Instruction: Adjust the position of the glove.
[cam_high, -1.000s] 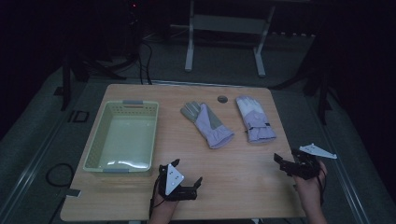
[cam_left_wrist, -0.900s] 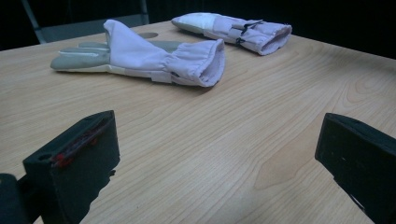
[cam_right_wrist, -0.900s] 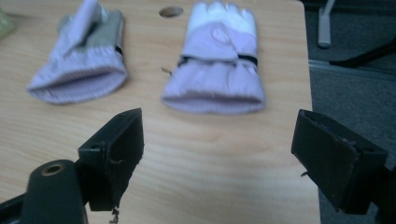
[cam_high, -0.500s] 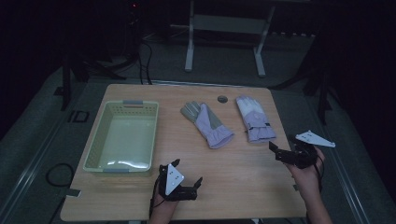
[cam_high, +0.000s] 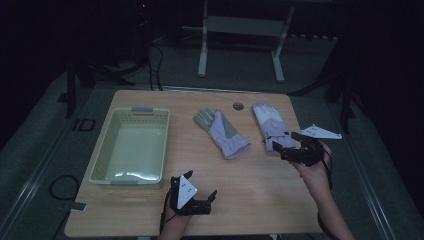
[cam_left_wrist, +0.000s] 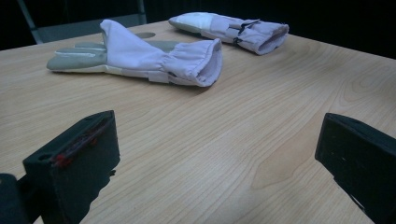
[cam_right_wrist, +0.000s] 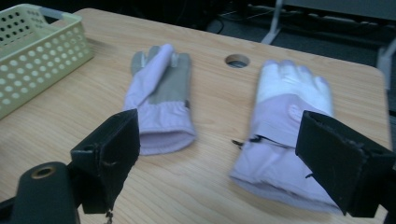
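2 lilac winter gloves lie on a wooden table (cam_high: 250, 190) under dim light, seen from the high view, as a person works 2 hand-held tongs over it. The right tongs (cam_high: 286, 149) hover at the right of centre in the frame, just beside the cuff of the right glove (cam_high: 269, 125), which lies palm-down near the table's right edge with its fingers toward the top of the picture. Their jaws stand wide apart and hold nothing. In the right gripper view the 2 black jaws frame that glove's cuff (cam_right_wrist: 285, 158) at lower right, with the jaws clear of the fabric on both sides.

The left glove (cam_high: 222, 132) rests at the middle of the frame, grey palm up, its cuff angled toward the lower right; in the right gripper view it sits at upper centre (cam_right_wrist: 161, 93). A small round hole (cam_high: 238, 106) in the table shows between the 2 gloves' fingertips.

The left tongs (cam_high: 200, 192) rest low at the bottom centre of the frame, near the table's front edge, also spread wide and empty; the left gripper view shows bare wood between their jaws, with both gloves farther off at the top. A pale green perforated basket (cam_high: 107, 150) stands empty at the left of the frame, well apart from the gloves.
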